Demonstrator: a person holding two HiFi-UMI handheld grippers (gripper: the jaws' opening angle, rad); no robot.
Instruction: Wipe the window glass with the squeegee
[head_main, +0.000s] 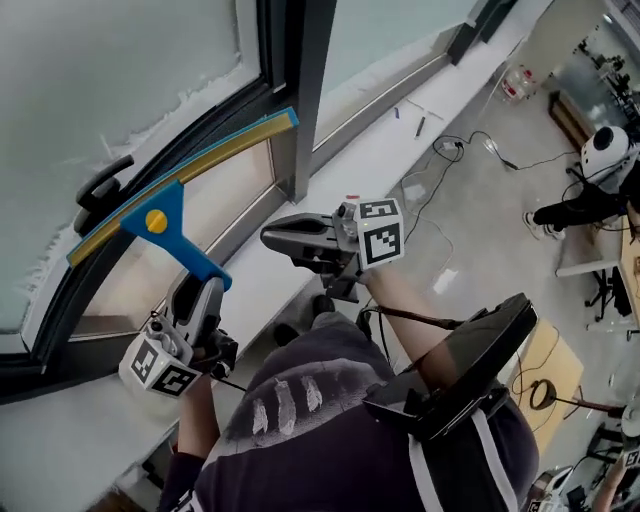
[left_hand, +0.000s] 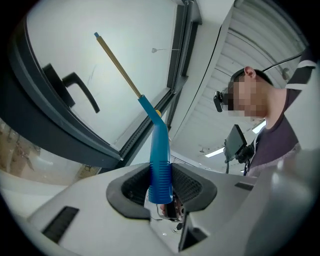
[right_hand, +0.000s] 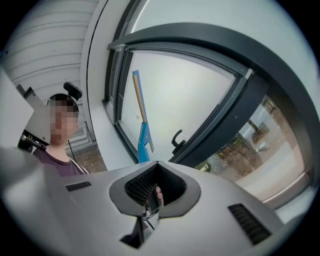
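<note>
The squeegee has a blue handle and a long yellow and blue blade, which lies slanted across the lower edge of the window glass and its dark frame. My left gripper is shut on the ribbed end of the squeegee handle, and the blade points up and left from it. My right gripper hovers to the right of the squeegee, in front of the frame's upright post. Its jaws are shut with nothing between them. The right gripper view shows the squeegee standing against the pane.
A dark window handle sits on the frame, left of the blade. The white sill runs along under the window with small pens on it. Cables lie on the floor at the right. A black device hangs at the person's chest.
</note>
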